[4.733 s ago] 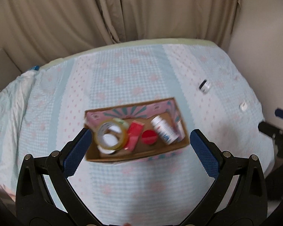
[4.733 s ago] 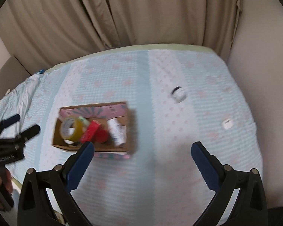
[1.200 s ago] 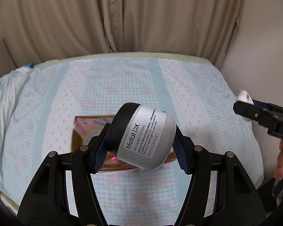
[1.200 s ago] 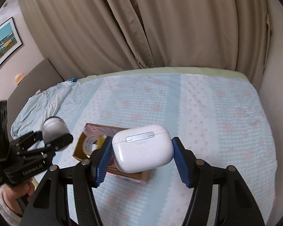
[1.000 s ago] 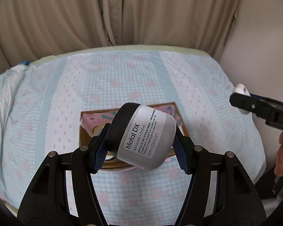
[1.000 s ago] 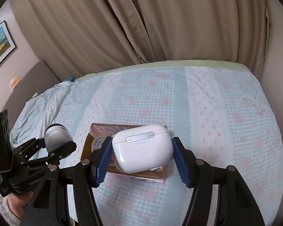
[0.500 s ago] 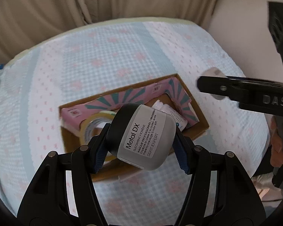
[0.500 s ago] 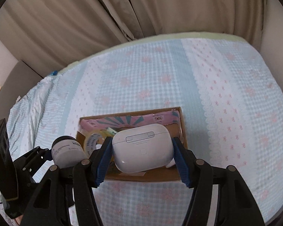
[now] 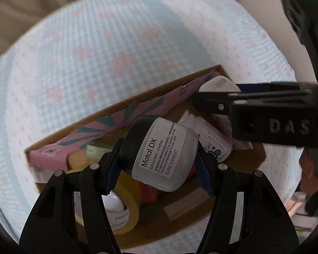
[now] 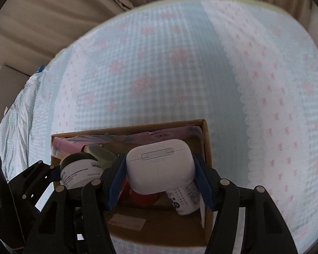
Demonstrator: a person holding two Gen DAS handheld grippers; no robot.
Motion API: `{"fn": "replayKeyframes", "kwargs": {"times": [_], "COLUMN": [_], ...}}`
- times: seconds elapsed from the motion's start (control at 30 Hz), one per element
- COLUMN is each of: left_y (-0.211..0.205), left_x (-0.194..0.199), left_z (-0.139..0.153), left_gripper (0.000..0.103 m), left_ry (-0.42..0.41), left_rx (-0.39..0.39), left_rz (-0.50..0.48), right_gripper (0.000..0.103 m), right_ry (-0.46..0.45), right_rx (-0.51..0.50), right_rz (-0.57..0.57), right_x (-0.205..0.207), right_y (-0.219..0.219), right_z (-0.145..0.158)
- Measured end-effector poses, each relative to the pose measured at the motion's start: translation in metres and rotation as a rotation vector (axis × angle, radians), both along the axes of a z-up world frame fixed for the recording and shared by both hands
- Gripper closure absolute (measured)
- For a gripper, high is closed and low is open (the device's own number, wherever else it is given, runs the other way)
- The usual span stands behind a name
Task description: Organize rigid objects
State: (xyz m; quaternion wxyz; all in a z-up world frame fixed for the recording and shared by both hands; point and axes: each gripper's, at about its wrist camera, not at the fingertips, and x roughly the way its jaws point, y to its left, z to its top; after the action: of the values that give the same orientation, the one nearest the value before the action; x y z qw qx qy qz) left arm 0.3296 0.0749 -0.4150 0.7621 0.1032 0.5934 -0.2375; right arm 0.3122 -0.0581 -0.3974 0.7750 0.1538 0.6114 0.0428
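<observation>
Left tool (image 9: 159,167): closed on a grey jar (image 9: 161,154) with a black lid, lying sideways between the blue pads, low centre of the left wrist frame.
Box (image 9: 125,105): open cardboard box on the bed (image 9: 95,53), centre of both frames; the jar hangs over its left half.
Box contents, left to right: yellow tape roll (image 9: 125,207) at lower left, a red piece (image 9: 147,190) under the jar, a white bottle (image 9: 214,141) lying toward the right side.
Right tool (image 10: 161,169): closed on a white earbud case (image 10: 161,165), lower centre of the right wrist frame, above the bottle at the box's right half.
Risk, jar: in my judgement, released from here it lands on the tape roll and may roll or tip out, being round and on its side.
Risk, case: smooth shell; dropped onto the bottle it could slide toward the right wall (image 10: 207,146) and bounce out.
Risk, tools: both crowd one small box, so a careless move may knock them together or shove the box across the soft bed.
</observation>
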Motion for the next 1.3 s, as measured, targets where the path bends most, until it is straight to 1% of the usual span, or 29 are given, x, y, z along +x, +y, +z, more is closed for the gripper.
{"fn": "replayKeyframes", "kwargs": {"times": [0.1,0.2,0.23,0.27,0.3,0.4,0.47,0.53,0.57,0.6,0.7,0.83,0.93,1.03,1.13,1.27,1.3], "left_y": [-0.001,-0.004,-0.004,-0.004,-0.005,0.001,0.011,0.023,0.027,0.032,0.042,0.049,0.056,0.061,0.067,0.073,0.076], "left_x": [0.008,0.010,0.010,0.010,0.009,0.007,0.006,0.003,0.000,-0.002,-0.009,-0.026,-0.041,-0.055,-0.072,-0.096,-0.105], "left_z": [-0.007,-0.008,-0.007,-0.004,-0.001,0.006,0.010,0.015,0.017,0.020,0.029,0.054,0.077,0.105,0.138,0.192,0.211], "left_gripper": [0.045,0.043,0.032,0.017,0.001,0.000,0.000,0.000,0.000,0.000,0.000,0.000,0.000,0.000,0.000,0.000,0.000], "left_ry": [0.023,0.008,0.004,0.003,0.001,-0.019,-0.019,-0.022,-0.025,-0.029,-0.039,-0.073,-0.105,-0.132,-0.168,-0.247,-0.277], "left_rx": [0.008,0.031,0.022,0.009,0.002,-0.008,-0.004,-0.007,-0.008,-0.008,-0.015,-0.024,-0.032,-0.046,-0.069,-0.066,-0.062], "left_rz": [0.008,0.006,0.003,0.001,-0.001,0.002,0.019,0.044,0.053,0.066,0.087,0.103,0.112,0.130,0.151,0.201,0.225], "right_gripper": [0.045,0.045,0.045,0.045,0.044,0.036,0.019,0.012,0.005,0.003,0.003,0.003,0.003,0.003,0.003,0.002,0.002], "right_ry": [0.040,0.069,0.073,0.077,0.072,0.102,0.088,0.057,0.057,0.061,0.041,0.027,-0.003,-0.038,-0.078,-0.162,-0.188], "right_rx": [0.035,0.067,0.092,0.113,0.122,0.143,0.147,0.110,0.106,0.094,0.046,0.086,0.081,0.080,0.062,-0.003,-0.029], "right_rz": [-0.028,-0.077,-0.096,-0.110,-0.122,-0.146,-0.154,-0.144,-0.131,-0.121,-0.118,-0.153,-0.172,-0.166,-0.159,-0.146,-0.139], "right_x": [0.006,0.009,0.009,0.010,0.011,0.013,0.012,0.005,0.003,0.001,-0.011,-0.027,-0.040,-0.055,-0.074,-0.103,-0.110], "right_y": [-0.003,-0.007,-0.009,-0.012,-0.012,-0.013,-0.011,-0.009,-0.008,-0.007,-0.004,-0.005,-0.005,-0.003,-0.003,-0.006,-0.006], "right_z": [-0.014,-0.022,-0.024,-0.026,-0.027,-0.028,-0.021,-0.010,-0.007,-0.005,0.004,0.015,0.033,0.059,0.093,0.151,0.167]}}
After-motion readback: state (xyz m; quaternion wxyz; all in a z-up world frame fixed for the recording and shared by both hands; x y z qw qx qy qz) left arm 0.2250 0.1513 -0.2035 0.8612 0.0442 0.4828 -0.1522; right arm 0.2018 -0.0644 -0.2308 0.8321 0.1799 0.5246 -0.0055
